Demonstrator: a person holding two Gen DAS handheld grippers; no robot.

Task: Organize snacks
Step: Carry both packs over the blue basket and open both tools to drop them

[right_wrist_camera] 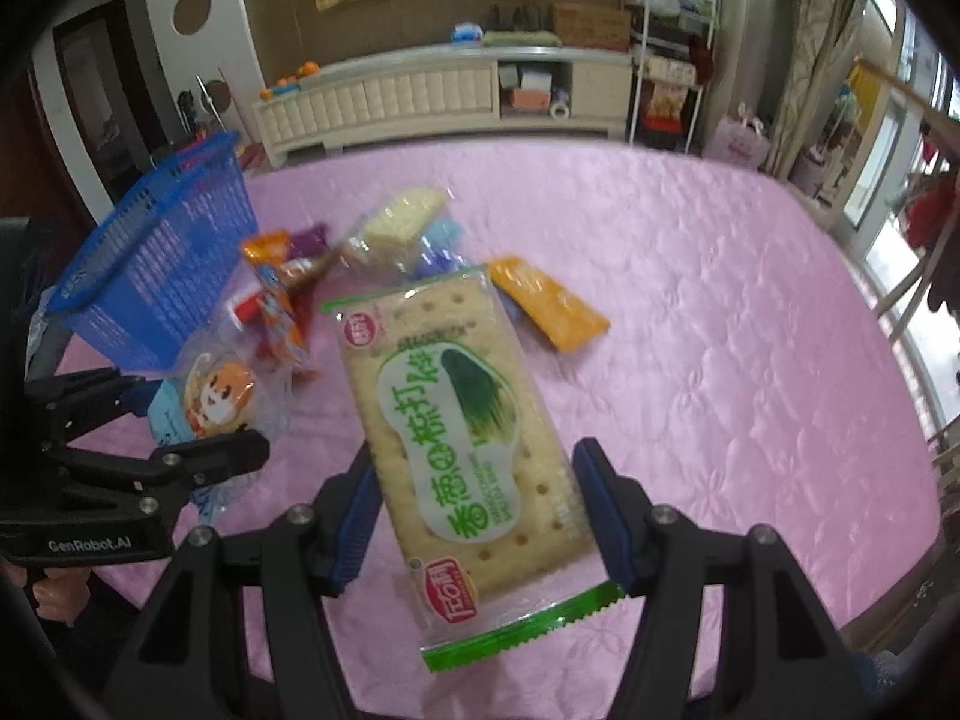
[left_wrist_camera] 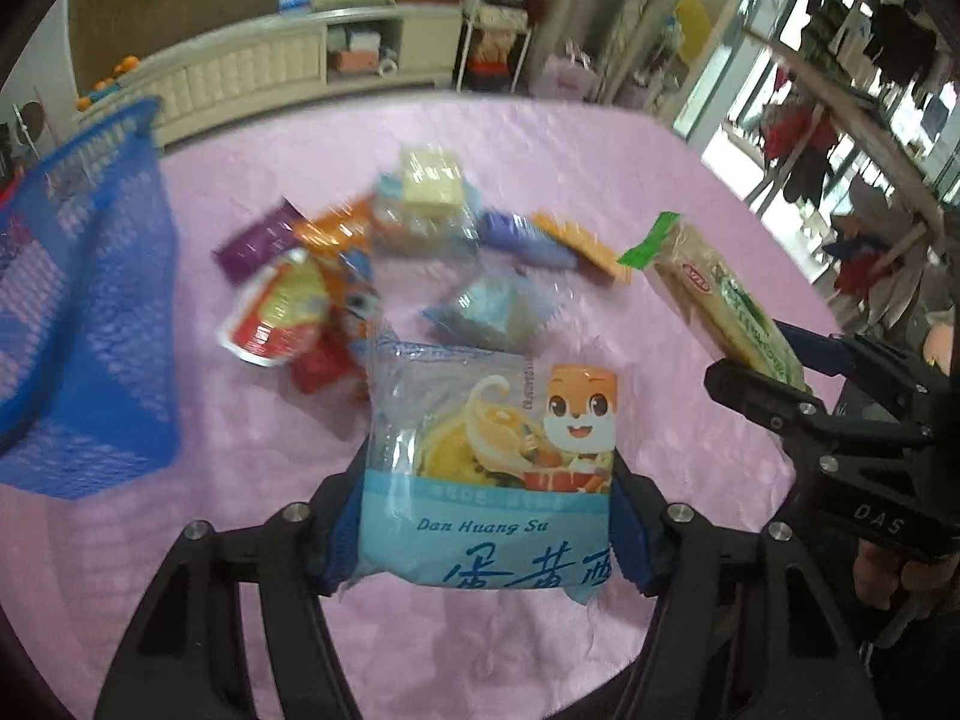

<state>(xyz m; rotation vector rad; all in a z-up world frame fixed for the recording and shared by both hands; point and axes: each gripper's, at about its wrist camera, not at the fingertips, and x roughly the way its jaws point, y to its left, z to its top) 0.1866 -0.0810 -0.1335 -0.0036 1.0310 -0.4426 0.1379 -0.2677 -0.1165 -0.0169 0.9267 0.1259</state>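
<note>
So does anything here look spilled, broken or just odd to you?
Nothing looks spilled or torn. The snacks lie in a loose heap on the pink tablecloth beside the blue basket. The left gripper holds a blue pastry packet; the right gripper holds a cracker packet.

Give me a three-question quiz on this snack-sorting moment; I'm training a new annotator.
1. True or false: the left gripper holds the green-edged cracker pack.
2. Which colour is the basket? A red, B blue, C white.
3. What lies under the loose snacks?

Key: 1 false, it holds the light-blue pastry packet; the right gripper holds the crackers. 2 B. 3 A pink quilted cover.
</note>
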